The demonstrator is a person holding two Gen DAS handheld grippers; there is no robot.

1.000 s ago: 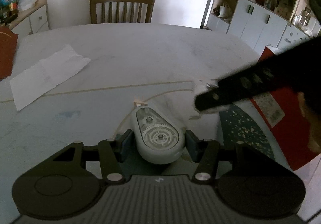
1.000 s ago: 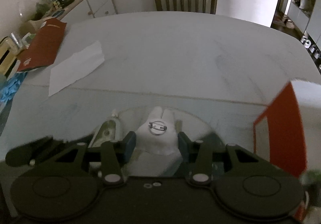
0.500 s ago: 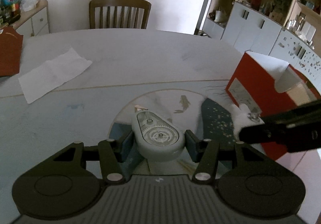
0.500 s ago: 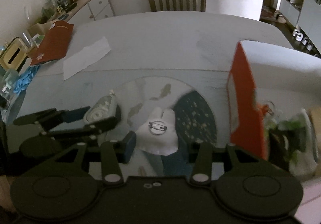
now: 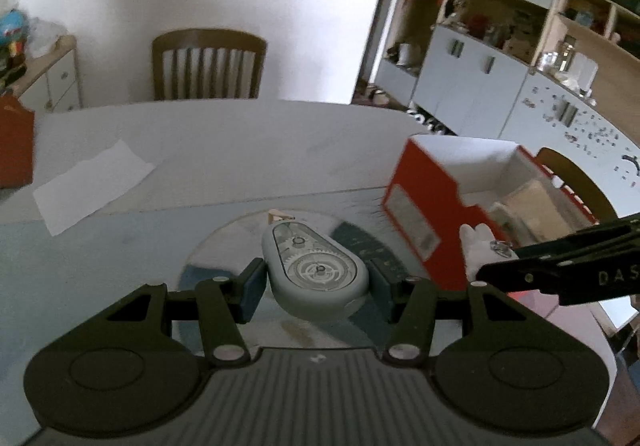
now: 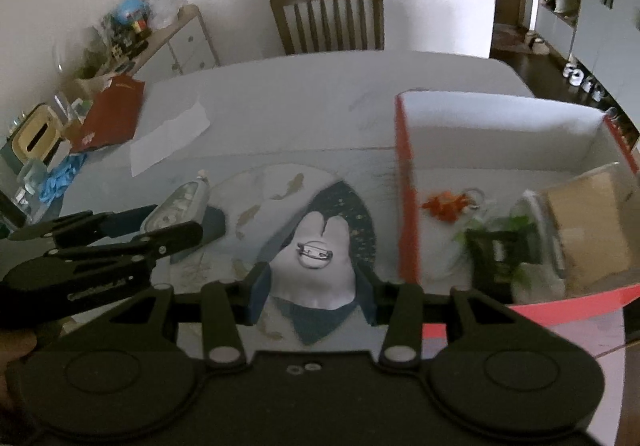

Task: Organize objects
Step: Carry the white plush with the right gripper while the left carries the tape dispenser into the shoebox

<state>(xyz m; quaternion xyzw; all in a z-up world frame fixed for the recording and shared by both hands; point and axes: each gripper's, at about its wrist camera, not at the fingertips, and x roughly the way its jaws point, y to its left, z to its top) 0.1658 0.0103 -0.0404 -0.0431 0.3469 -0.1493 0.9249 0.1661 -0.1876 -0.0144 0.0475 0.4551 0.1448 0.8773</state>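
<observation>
Partly hidden: box contents (image 6: 520, 246) behind red wall (image 6: 406, 206).

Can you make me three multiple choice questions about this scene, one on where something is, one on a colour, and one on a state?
1. Where is the red box relative to the right tool?
A. To its right
B. To its left
C. Behind the chair

2. What colour is the rabbit-shaped brooch?
A. Green
B. White
C. Black

3. What is the left tool doing?
A. Hanging open, holding nothing
B. Gripping paper
C. Gripping the grey correction tape

Answers: 1 A, the box wall stands on the right; 2 B, its body is white; 3 C, both pads press its sides.
</observation>
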